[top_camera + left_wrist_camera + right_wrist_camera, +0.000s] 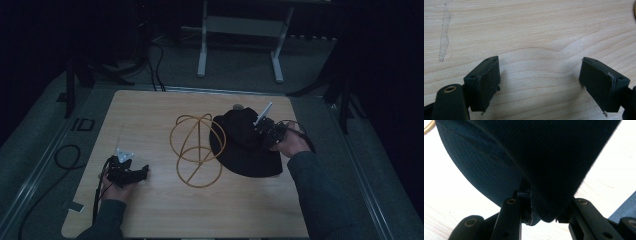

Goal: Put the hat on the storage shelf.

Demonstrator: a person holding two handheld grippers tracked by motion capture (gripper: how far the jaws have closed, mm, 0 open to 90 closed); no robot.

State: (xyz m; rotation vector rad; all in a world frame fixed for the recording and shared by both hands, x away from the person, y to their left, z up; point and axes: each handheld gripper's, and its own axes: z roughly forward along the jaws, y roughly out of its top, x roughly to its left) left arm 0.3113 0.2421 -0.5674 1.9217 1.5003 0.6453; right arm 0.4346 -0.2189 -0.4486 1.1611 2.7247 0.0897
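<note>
Right gripper (544,216) pinching black hat (246,145), pads hidden by fabric, left gripper (540,85) spread.

The right gripper (544,216) has its black fingers (510,220) closed on a fold of dark hat (524,157) above the pale counter (454,195)

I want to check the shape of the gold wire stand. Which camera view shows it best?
The high view: the whole wire stand stands on the table beside the black hat. The right gripper view catches just a gold sliver at its top left corner; the left gripper view catches a dark-gold trace at its right edge.
</note>
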